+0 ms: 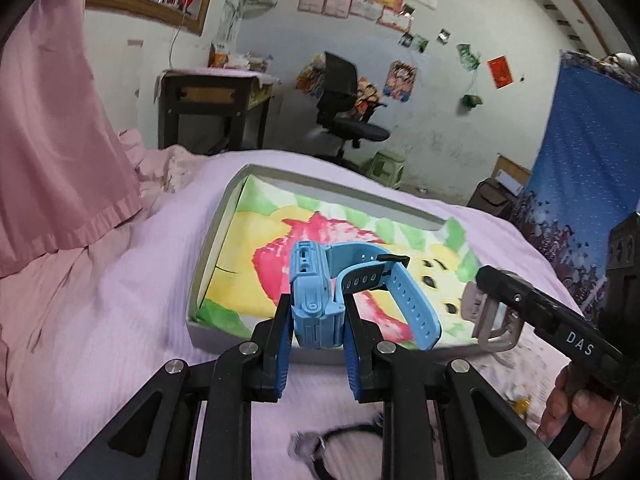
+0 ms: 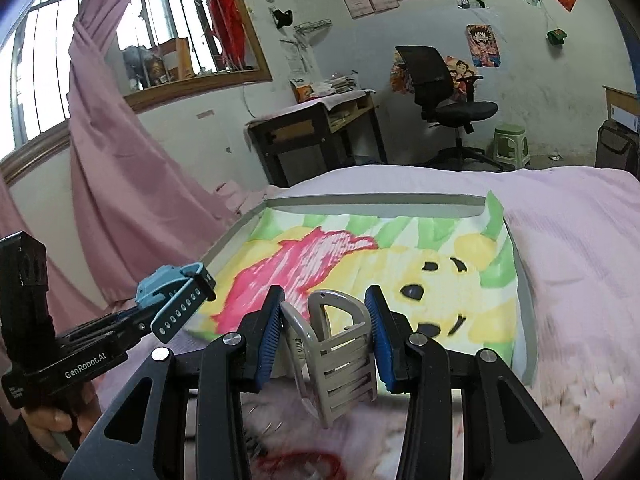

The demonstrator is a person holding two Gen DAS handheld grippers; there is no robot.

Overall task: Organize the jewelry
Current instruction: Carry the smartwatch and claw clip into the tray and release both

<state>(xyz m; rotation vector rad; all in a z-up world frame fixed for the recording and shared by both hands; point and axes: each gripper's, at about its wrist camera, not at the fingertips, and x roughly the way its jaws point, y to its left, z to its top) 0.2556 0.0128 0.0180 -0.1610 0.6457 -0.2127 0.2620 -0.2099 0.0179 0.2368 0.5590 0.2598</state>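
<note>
Pink-sheeted bed (image 1: 120, 320) underneath everything, with a shallow grey tray (image 1: 216, 240) lying on it, lined with a bright cartoon-bear print in yellow, red and green. Tray open on top, long axis running left to right across both views, its near rim just ahead of both grippers.

Left gripper (image 1: 316, 344) clenched on a blue smartwatch (image 1: 316, 300), held by the case and turned on edge; strap (image 1: 408, 300) looping off to the right and drooping over the tray's near left part. Watch already above the liner, so probably only a short push forward and down before letting go.

Right gripper (image 2: 325, 340) clenched on a grey hair claw clip (image 2: 332, 344), pinched across its width, teeth pointing toward the camera and down. Clip at the near right edge of the tray, seemingly just over the rim rather than well inside.

Both loads off the bedding, neither resting in the tray yet. Left gripper the nearer to a set-down, judging by how far over the liner its watch hangs. Grippers near each other side by side, so some risk of the dangling strap brushing the clip.

Blurred dark band (image 1: 340, 444) and something red (image 2: 304, 464) on the sheet nearest the cameras, too smeared to name.
</note>
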